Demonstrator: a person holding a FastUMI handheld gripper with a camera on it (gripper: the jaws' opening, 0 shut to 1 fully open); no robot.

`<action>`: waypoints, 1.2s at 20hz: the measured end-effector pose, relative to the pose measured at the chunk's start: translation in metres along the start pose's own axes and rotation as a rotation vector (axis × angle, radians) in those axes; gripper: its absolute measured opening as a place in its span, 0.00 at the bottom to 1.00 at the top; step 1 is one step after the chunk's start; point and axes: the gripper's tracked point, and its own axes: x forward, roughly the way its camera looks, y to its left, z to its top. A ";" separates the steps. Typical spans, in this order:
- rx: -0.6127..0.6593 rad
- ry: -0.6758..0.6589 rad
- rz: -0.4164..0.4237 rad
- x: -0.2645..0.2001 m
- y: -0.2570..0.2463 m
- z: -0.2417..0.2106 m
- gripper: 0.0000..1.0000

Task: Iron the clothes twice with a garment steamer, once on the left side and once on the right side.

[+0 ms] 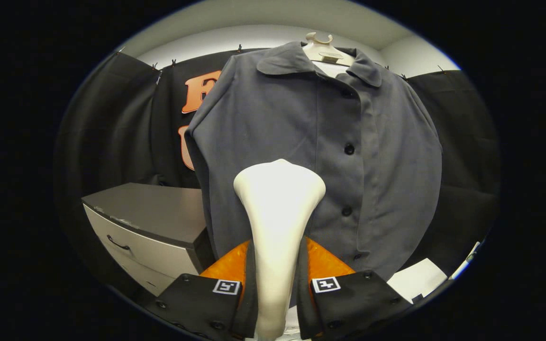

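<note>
One gripper [277, 284] clenched on the garment steamer [278, 222], both fingers pressing its handle. Steamer head up against the lower front of the grey shirt [311, 142], just left of the shirt's button row. Shirt hung on a pale hanger [323, 47]. Grey drawer cabinet [150, 227] beside the shirt's lower left.

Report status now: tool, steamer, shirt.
Tool shut on steamer. Steamer head against grey shirt, near its middle. Nothing in the way.
</note>
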 end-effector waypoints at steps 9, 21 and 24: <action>-0.012 0.068 -0.002 -0.008 -0.007 -0.066 0.41; 0.018 0.190 -0.007 -0.025 -0.016 -0.146 0.41; 0.020 0.218 -0.011 -0.027 -0.016 -0.164 0.41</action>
